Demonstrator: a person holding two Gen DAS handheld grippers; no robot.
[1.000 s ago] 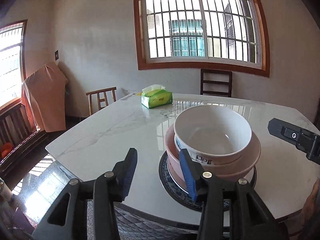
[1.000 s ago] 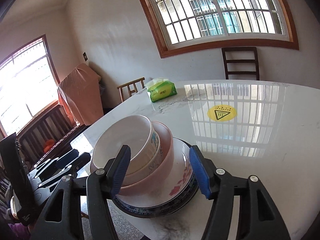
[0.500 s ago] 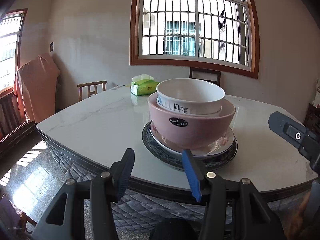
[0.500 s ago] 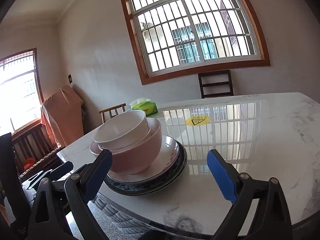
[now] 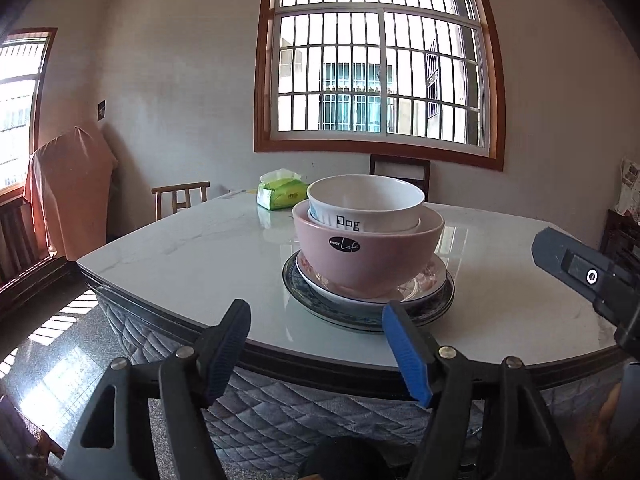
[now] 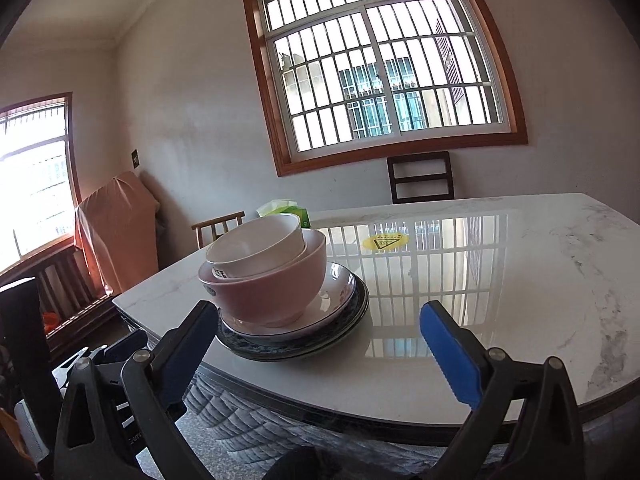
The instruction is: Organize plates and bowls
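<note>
Both hand-held grippers point slightly downward at the desk edge, short of the dishes. The left hand-held gripper [image 5: 316,346] and right hand-held gripper [image 6: 320,344] are opening wide, nothing between their jaws. A white bowl [image 5: 366,204] sits upright in a pink bowl [image 5: 368,254] on stacked plates [image 5: 432,300] near the marble desk [image 5: 192,256] edge, beneath a barred window [image 5: 378,66].

A big window [image 5: 380,68] with a brown wood frame and white bars lets bright light into the room with its pale walls [image 5: 180,80]. A dark chair [image 5: 400,170] stands under it, behind the shiny white marble bench [image 5: 200,248]. On the left are a light wooden chair [image 5: 180,198], something under an orange cloth [image 5: 68,192], and a smaller window [image 5: 20,108].
</note>
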